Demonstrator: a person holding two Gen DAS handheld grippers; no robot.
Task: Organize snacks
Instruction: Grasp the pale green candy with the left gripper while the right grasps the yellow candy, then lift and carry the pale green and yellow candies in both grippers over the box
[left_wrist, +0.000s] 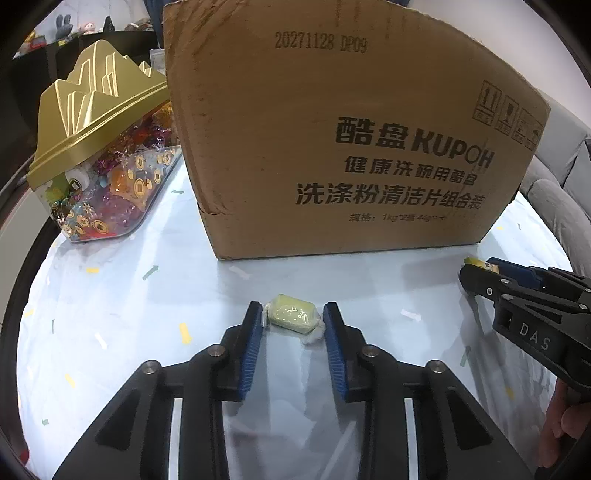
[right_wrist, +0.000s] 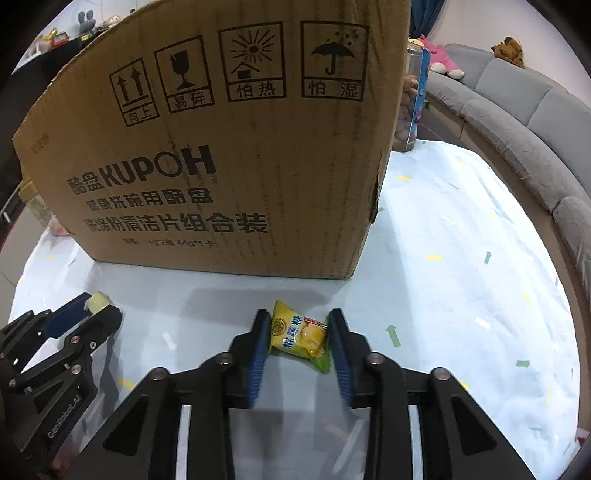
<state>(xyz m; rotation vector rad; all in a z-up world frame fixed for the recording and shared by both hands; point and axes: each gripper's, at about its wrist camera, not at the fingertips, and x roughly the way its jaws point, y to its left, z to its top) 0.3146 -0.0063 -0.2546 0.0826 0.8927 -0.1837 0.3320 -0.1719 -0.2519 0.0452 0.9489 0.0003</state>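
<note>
Pale green candy (left_wrist: 293, 315) in crinkly clear wrap lies on the tablecloth (left_wrist: 110, 302) before the box (left_wrist: 332, 129), the left gripper (left_wrist: 293, 321) clenched on its twisted ends. The right gripper (right_wrist: 299, 334) pinches a glossy yellow candy (right_wrist: 301, 336). Lift both gently; the film is slippery. The smooth corrugated card stands tall.

Pale green candy (left_wrist: 291, 314) in clear twist wrap, lying flat on table, pinched at both ends. Yellow durian candy packet (right_wrist: 301, 334), slightly tilted, squeezed too. Both just before big cardboard box (left_wrist: 332, 129).
</note>
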